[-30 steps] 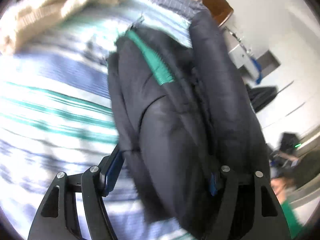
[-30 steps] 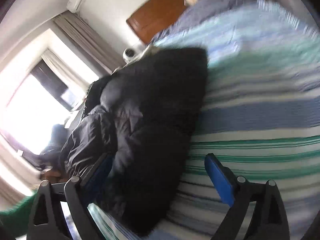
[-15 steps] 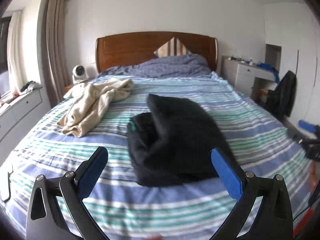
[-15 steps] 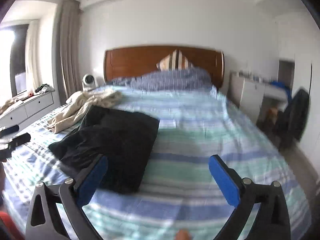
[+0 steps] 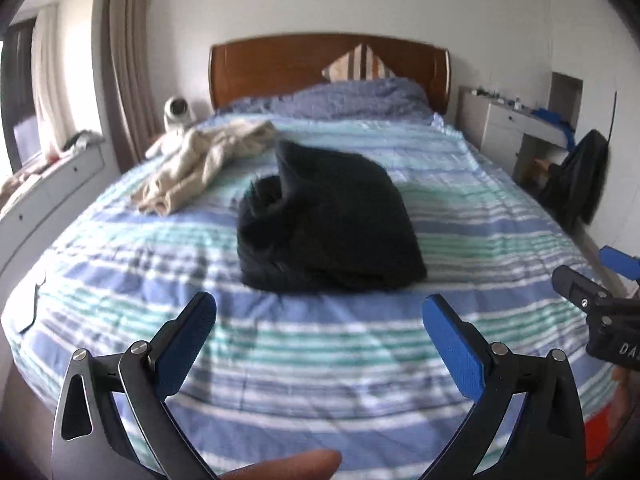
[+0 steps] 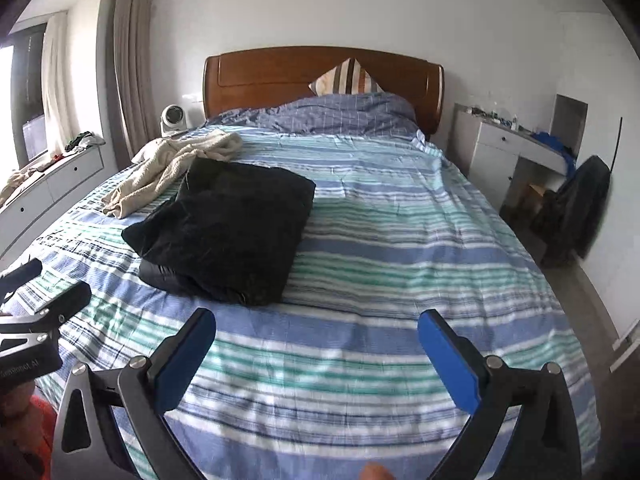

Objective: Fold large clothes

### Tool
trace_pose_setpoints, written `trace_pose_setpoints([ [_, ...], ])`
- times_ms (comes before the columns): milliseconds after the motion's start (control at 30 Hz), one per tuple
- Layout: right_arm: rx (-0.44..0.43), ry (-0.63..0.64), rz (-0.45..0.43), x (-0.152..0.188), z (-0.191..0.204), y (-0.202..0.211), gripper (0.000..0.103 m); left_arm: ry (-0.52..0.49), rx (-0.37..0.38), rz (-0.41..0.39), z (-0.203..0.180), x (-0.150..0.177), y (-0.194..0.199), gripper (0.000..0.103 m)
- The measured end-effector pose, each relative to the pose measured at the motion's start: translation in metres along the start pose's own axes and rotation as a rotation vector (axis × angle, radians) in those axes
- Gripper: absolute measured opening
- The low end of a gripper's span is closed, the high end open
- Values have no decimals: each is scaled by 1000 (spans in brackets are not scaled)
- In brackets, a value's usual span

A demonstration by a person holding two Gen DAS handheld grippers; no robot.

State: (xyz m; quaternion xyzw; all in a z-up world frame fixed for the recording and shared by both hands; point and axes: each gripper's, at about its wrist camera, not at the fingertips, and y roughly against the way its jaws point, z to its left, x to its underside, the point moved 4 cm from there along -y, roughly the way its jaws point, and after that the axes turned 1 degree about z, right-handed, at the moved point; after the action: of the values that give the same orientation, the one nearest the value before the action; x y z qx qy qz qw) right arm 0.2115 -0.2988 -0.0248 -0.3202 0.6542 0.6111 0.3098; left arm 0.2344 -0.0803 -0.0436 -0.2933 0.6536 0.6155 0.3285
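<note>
A folded black garment (image 5: 328, 224) lies in a thick bundle on the striped bed (image 5: 320, 360), also seen left of centre in the right wrist view (image 6: 228, 228). A crumpled cream garment (image 5: 200, 160) lies beyond it at the left (image 6: 172, 168). My left gripper (image 5: 320, 320) is open and empty, held back above the bed's foot, apart from the black bundle. My right gripper (image 6: 316, 336) is open and empty, to the right of the bundle. Each gripper shows at the edge of the other's view.
A wooden headboard (image 6: 320, 76) with a striped pillow (image 6: 348, 80) and a folded blue duvet (image 6: 332, 116) stands at the far end. A small fan (image 6: 172, 118) and a low cabinet (image 6: 52, 184) are left. A white desk (image 6: 504, 148) and a dark chair (image 6: 580, 208) are right.
Both grippers have pulled back from close against the black garment to the foot of the bed. The garment was let go and now lies folded on the bed.
</note>
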Motion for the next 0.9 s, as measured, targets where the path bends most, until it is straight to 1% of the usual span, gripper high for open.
trace_pose_setpoints([
  [133,-15,-4,15,9,4,6,103,-27,-31,43,-5,7,0,103],
  [300,-3,7,16,17,10,15,103,-29,-83,47,-2,9,10,103],
  [433,-2,6,27,17,14,17,103,-12,-97,68,2,6,17,103],
  [733,12,16,38,18,20,24,103,-11,-104,68,3,9,27,103],
  [900,13,17,38,17,22,26,103,-1,-92,66,4,7,32,103],
])
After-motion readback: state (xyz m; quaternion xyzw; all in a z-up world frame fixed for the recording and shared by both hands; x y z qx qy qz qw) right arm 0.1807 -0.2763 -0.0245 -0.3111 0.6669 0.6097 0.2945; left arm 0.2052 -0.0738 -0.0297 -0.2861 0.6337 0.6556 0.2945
